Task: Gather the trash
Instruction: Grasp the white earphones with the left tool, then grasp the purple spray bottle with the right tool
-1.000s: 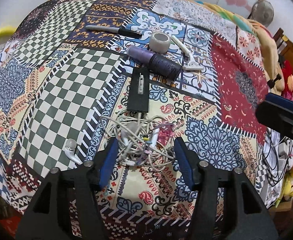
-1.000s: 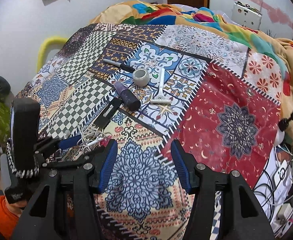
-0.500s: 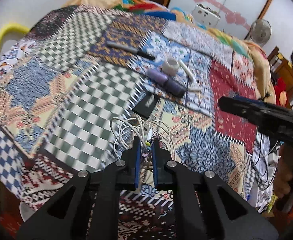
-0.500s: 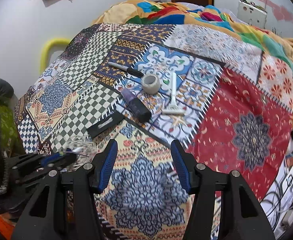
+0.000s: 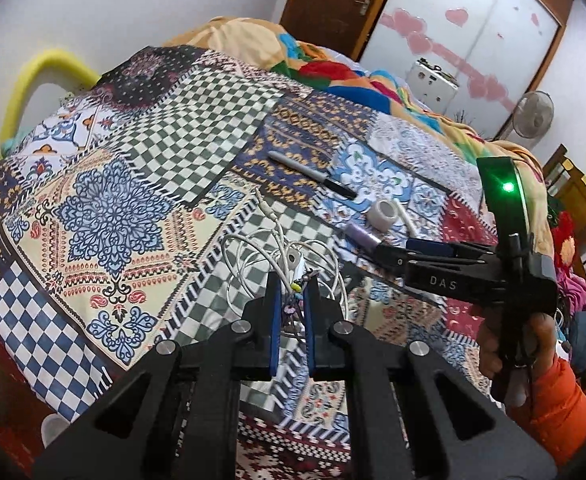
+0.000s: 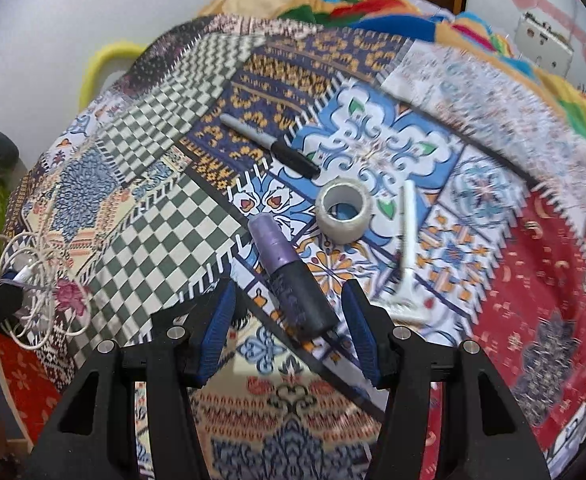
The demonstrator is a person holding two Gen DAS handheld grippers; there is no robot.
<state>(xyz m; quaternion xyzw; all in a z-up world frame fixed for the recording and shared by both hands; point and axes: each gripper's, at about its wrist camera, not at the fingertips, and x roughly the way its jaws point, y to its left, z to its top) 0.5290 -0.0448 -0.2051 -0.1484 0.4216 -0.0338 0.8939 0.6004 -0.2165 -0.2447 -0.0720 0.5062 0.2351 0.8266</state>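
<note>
Over the patchwork bed [image 5: 141,184], the left hand-held gripper [image 5: 292,312] is pinching the tangled white cable [image 5: 285,256] and should be gripping firmly so loops are not snagging. The right hand-held gripper [image 6: 289,312], jaws spread and empty, is straddling the purple tube [image 6: 293,276], its length running toward twelve o'clock.

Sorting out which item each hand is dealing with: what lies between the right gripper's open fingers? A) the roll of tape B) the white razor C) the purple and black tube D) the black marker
C: in the right wrist view the purple and black tube lies on the bedspread between the right gripper's spread, untouching fingers.
</note>
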